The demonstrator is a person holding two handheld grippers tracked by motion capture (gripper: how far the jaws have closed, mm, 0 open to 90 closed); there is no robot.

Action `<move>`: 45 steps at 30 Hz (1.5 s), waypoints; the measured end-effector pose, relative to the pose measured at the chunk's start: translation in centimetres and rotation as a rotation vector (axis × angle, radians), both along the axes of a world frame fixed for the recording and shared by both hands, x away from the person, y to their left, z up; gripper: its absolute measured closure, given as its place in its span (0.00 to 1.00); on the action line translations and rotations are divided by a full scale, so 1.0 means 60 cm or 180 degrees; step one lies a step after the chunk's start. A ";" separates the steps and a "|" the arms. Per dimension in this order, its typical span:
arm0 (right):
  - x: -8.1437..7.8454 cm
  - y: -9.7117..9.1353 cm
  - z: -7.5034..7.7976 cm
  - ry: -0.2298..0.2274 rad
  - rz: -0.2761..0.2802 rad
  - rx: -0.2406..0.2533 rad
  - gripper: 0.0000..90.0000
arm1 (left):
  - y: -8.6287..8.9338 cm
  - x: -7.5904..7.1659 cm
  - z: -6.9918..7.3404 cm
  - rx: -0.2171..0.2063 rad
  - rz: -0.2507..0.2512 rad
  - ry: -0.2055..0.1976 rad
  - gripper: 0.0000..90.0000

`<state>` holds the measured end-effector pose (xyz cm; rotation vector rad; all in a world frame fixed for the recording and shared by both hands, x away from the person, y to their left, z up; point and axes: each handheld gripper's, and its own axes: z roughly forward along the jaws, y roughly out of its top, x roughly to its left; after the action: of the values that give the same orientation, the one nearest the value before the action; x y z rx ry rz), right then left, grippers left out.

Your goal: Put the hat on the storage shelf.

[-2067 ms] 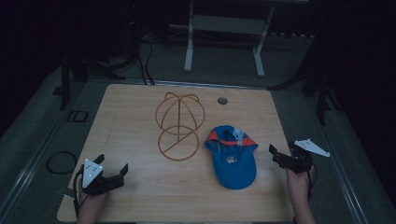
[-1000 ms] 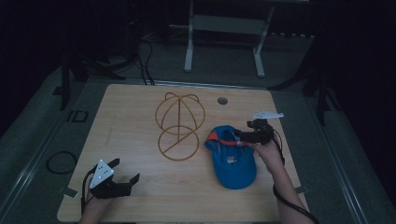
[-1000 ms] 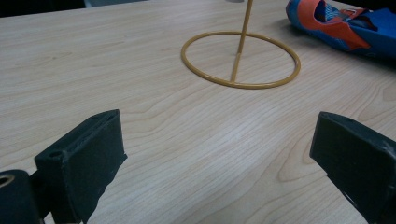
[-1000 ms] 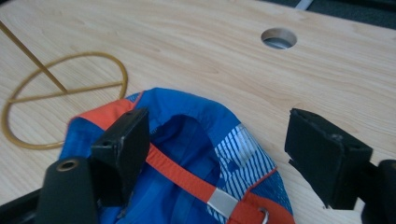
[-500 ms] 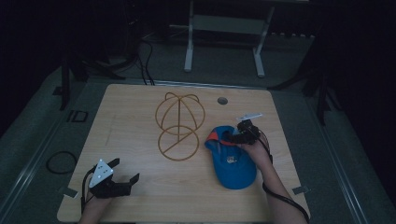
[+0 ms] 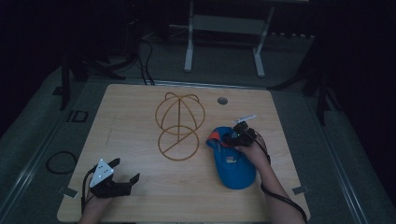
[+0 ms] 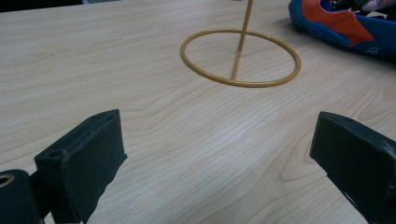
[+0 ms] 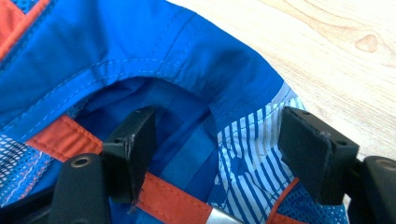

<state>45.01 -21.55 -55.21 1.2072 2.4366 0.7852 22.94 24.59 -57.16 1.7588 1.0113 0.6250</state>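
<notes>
A blue cap [image 6: 236,165] with orange trim lies on the right half of the wooden table [image 6: 135,102]. My right gripper [image 6: 237,135] sits at the cap's rear end. Seen close up in the right gripper view, its jaws [image 8: 219,144] stand open and straddle the cap [image 8: 154,51] at its back opening, the left jaw inside the opening above the orange strap and the right jaw over the striped lining. A golden wire hat stand [image 6: 180,126] stands mid-table, to the cap's left. My left gripper [image 6: 125,170] rests open near the front left, its jaws [image 7: 219,163] facing the stand's base ring [image 7: 240,58] and the cap [image 7: 345,23].
A round grommet hole [image 6: 222,100] sits near the table's far edge. A white metal frame [image 6: 224,28] stands on the floor behind the table. A cable loop [image 6: 60,161] lies on the floor at the left.
My right gripper has travelled from the table's right edge leftward onto the rear of the cap and lowered over the back opening. The left gripper shifted slightly right and has stayed open.
</notes>
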 end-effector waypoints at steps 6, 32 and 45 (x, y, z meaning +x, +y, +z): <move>-0.004 0.005 0.007 0.0037 0.0086 -0.0036 0.59 | -0.002 0.000 0.000 0.0013 0.0009 -0.0003 0.04; -0.067 -0.025 0.081 -0.0619 0.0055 0.0161 0.97 | -0.008 0.003 0.007 -0.0132 0.0007 0.0135 0.04; -0.116 -0.060 0.170 -0.0976 0.0014 0.0562 0.97 | -0.018 0.007 0.044 -0.0402 -0.0169 0.0164 0.04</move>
<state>38.05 -25.18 -45.01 1.0505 2.1580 1.1168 23.33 23.50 -54.55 1.6922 1.0137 0.4745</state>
